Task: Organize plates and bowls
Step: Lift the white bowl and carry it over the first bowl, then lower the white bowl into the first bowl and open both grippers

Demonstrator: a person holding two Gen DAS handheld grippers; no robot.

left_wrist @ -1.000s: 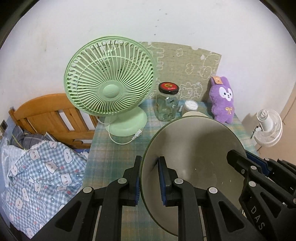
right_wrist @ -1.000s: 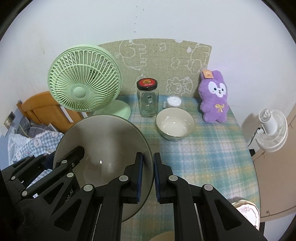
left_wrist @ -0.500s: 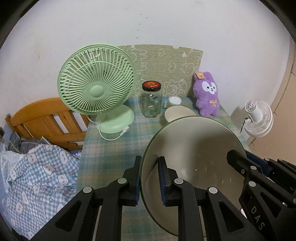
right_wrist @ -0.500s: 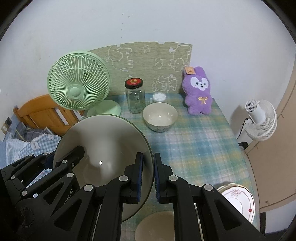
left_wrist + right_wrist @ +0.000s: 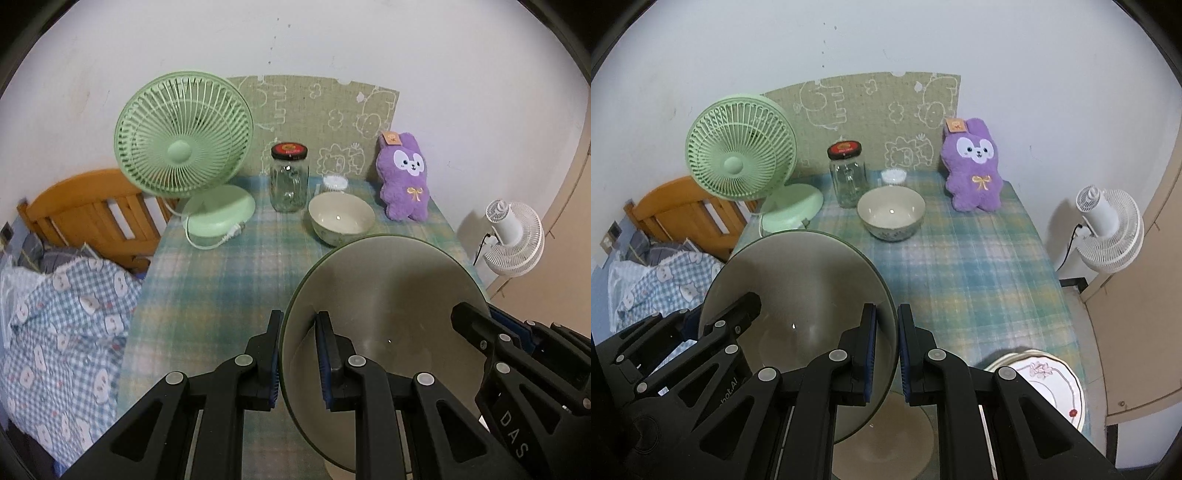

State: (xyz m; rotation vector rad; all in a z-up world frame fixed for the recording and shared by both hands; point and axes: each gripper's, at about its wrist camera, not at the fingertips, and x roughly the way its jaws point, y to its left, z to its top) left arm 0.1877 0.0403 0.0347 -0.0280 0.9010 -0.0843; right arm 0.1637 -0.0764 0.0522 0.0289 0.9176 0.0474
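Progress: the task is in mid-course, by my judgement. One large round grey-beige plate with a dark green rim [image 5: 388, 314] is off the plaid-clothed table [image 5: 221, 280] and carried between both grippers, so it is not yet put down. Taking the deep cream ceramic bowl [image 5: 891, 212] at the table's far middle as landmark: it stands alone, unstacked, with nothing set in it.

Nearer the camera than the bowl and directly under the carried plate lies a plain beige dish [image 5: 886, 443]; only part of it shows, so I cannot tell whether it is a plate or a shallow bowl. To the right of that, at the table's near corner, well apart from the bowl, sits a short stack of white floral-patterned plates [image 5: 1045, 380]. The carried plate and the lone bowl appear to be what remains to be sorted.

Grippers, left to right:
- Left gripper [image 5: 297, 354]: jaws nearly closed, clamped on the plate's left rim, one blue pad on each face.
- Right gripper [image 5: 885, 347]: jaws likewise nearly closed, pinching the plate's right rim.

The plate hangs tilted, its concave face toward the cameras, nearer than the bowl and clear of it.
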